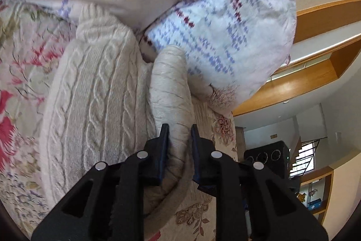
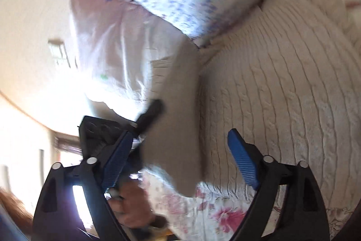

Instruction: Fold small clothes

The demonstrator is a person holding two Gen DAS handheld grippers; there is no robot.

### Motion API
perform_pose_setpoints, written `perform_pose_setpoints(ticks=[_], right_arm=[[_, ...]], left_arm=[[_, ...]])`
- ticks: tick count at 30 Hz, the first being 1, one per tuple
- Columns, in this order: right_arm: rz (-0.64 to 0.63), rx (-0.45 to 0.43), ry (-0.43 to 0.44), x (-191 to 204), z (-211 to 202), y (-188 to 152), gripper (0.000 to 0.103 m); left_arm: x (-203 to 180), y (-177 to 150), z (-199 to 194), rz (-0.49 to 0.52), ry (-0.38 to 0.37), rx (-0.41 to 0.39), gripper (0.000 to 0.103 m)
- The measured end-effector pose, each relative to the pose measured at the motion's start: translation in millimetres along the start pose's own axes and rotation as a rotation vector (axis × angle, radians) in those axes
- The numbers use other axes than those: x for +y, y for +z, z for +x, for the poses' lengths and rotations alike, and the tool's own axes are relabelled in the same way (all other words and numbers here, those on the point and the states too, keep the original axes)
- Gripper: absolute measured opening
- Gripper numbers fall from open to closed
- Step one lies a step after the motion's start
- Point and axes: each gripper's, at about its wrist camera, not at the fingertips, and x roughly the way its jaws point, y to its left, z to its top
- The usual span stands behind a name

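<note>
On the bed's floral quilt (image 1: 24,73) lies a cream cable-knit sweater (image 1: 99,92), beside a patterned pillow (image 1: 225,37). Left hand-held gripper (image 1: 178,131) has its jaws closed onto the sweater's sleeve (image 1: 171,87). Right hand-held gripper (image 2: 190,139) hangs above the sweater (image 2: 282,94) with jaws spread wide, holding nothing; this view is blurred.

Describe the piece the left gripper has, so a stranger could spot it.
On the floral bedspread, find the cream cable-knit sweater below the blue-patterned pillow. Along its right edge lies its sleeve, clamped in the left gripper. Unlike the braided body, it looks smooth and wrinkled.
</note>
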Motion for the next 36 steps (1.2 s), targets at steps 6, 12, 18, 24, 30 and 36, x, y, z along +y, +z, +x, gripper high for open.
perform_pose_setpoints(ticks=[6,12,18,24,30,36], right_arm=[[0.043,0.048,-0.046,-10.1,13.6,6.8,0.091],[0.026,0.048,-0.085,-7.0,26.1,9.0,0.079],[0.008,0.054,-0.146,-1.9,44.0,8.0,0.054],[-0.106,-0.013,-0.228,18.3,50.0,-0.1,0.018],[-0.226,-0.135,-0.295,49.6,32.5,9.2,0.017],[-0.264,-0.206,-0.378,45.3,-3.1,14.5,0.017]], left_arm=[[3.3,-7.8,-10.6,-0.002,-0.023,0.013,0.048],[24.4,-2.3,-69.7,0.019,0.153,-0.166,0.059],[57.6,-9.9,-77.9,-0.007,0.317,-0.147,0.064],[57.9,-18.2,-66.6,0.047,0.341,-0.092,0.073],[43.8,-17.0,-57.9,0.086,0.283,-0.078,0.085],[36.0,-20.1,-52.1,0.100,0.239,-0.056,0.085]])
